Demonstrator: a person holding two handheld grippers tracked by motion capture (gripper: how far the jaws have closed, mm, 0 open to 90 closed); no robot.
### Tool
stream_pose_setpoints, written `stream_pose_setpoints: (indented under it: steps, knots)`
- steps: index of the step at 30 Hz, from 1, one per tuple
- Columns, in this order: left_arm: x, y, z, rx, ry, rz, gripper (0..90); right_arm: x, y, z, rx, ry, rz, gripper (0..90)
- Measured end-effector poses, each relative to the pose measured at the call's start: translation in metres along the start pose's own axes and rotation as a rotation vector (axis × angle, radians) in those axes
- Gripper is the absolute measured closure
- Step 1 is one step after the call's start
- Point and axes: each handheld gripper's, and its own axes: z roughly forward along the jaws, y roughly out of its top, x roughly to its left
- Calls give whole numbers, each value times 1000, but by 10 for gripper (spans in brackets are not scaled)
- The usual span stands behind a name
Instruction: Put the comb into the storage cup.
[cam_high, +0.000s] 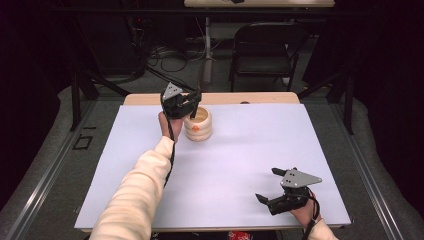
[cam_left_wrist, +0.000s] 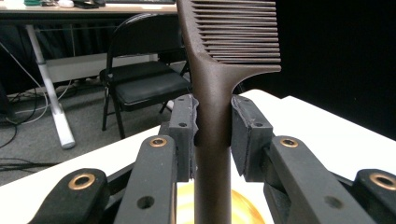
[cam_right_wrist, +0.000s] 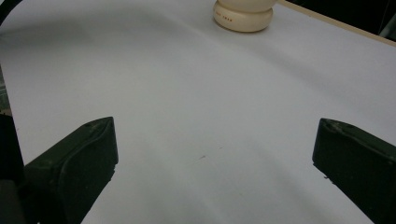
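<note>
A dark brown comb (cam_left_wrist: 212, 93) stands upright with its teeth at the top, and my left gripper (cam_left_wrist: 212, 130) is shut on its handle. The handle's lower end reaches down into the yellow inside of a cream round pot (cam_left_wrist: 243, 207). In the high view the left gripper (cam_high: 192, 103) hovers over the pot (cam_high: 199, 127) at the far middle of the white table (cam_high: 240, 150). My right gripper (cam_high: 268, 184) rests near the front right edge, open, with nothing between its fingers. In the right gripper view, that gripper (cam_right_wrist: 217, 140) faces bare tabletop, with the pot (cam_right_wrist: 243, 14) far ahead.
A black folding chair (cam_high: 265, 50) stands beyond the table's far edge, with cables on the floor beside it. The same chair (cam_left_wrist: 140, 79) appears behind the comb. A wooden strip (cam_high: 260, 98) borders the table's far side.
</note>
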Motion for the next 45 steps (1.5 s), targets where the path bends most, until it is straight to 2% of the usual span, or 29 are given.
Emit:
stream_pose_setpoints:
  steps: [7, 14, 19, 41, 45]
  knots:
    - [-3, -1, 4, 44, -4, 27, 719, 0, 0, 0, 0, -1, -3, 0]
    - [-5, -3, 8, 60, 1, 36, 720, 1, 0, 0, -1, 1, -3, 0]
    - [-6, -6, 10, 72, -10, 44, 720, 1, 0, 0, -2, 0, -3, 0]
    - [-4, -18, 11, 95, 9, 34, 720, 0, 0, 0, -2, 0, -4, 0]
    - [-3, -21, 11, 93, 2, 18, 720, 0, 0, 0, 2, 2, -6, 0]
